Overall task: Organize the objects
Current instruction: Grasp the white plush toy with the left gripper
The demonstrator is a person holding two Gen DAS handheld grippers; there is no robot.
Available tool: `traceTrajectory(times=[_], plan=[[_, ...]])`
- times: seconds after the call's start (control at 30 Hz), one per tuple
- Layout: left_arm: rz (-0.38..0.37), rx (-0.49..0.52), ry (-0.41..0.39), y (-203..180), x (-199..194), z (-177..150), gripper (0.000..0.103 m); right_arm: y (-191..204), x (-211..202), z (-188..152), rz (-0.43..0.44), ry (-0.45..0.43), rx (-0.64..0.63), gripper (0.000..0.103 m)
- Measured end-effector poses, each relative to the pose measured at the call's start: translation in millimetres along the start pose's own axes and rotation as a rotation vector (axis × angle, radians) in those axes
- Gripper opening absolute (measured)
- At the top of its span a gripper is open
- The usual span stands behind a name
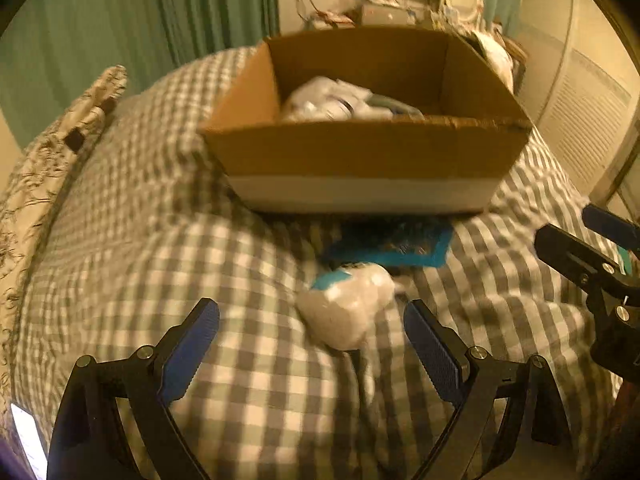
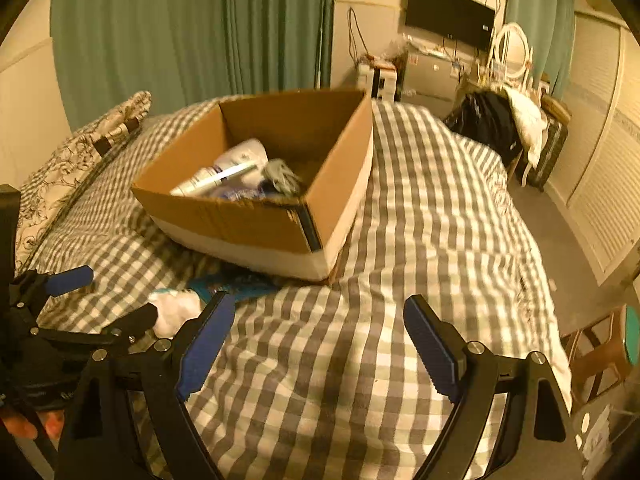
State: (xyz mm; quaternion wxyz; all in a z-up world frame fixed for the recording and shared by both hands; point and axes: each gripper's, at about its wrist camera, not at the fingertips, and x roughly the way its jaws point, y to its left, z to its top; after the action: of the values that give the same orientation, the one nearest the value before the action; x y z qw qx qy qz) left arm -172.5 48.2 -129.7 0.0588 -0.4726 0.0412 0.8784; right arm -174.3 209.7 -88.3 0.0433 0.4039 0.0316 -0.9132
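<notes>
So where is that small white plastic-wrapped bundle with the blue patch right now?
In the left wrist view the white plastic-wrapped bundle lies on the grey checked bedspread, just ahead of the open left gripper, beside a flat blue packet before the brown cardboard box.

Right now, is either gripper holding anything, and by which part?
Nothing is held. The left gripper and right gripper are both open; the white packet lies loose on the bed.

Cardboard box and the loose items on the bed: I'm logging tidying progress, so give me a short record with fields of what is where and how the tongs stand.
surface: checked bedspread
cardboard box: open, on the bed, already holds packets
white packet: loose on the bed, in front of the box
blue item: flat, at the box's near wall
left tongs: open, empty, near the white packet
right tongs: open, empty, over bare bedspread
</notes>
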Motion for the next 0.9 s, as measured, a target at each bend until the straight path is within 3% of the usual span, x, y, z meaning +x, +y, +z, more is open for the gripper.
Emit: traceTrajectory(times=[0.17, 0.3, 0.5, 0.63, 0.9], plan=[[-0.06, 0.008, 0.06, -8.6, 22.0, 5.7, 0.089, -0.1, 8.6, -2.8, 0.009, 0.026, 0.012, 0.086], [-0.043, 0.031, 0.115, -16.1, 41.0, 5.0, 0.065, -0.1, 8.1, -3.3, 0.01, 0.026, 0.016, 0.086], [-0.031, 0.047, 0.053, -16.0, 14.9, -7.7, 0.065, 2.6, 3.1, -5.0, 0.002, 0.014, 0.006, 0.086], [-0.083, -0.056, 0.008, 9.6, -20.8, -18.4, 0.065, 13.6, -2.2, -6.1, 0.014, 0.011, -0.058, 0.086], [0.083, -0.14, -0.079, 62.0, -48.2, -4.3, 0.065, 69.1, 15.4, -3.9, 0.003, 0.066, -0.31, 0.086]])
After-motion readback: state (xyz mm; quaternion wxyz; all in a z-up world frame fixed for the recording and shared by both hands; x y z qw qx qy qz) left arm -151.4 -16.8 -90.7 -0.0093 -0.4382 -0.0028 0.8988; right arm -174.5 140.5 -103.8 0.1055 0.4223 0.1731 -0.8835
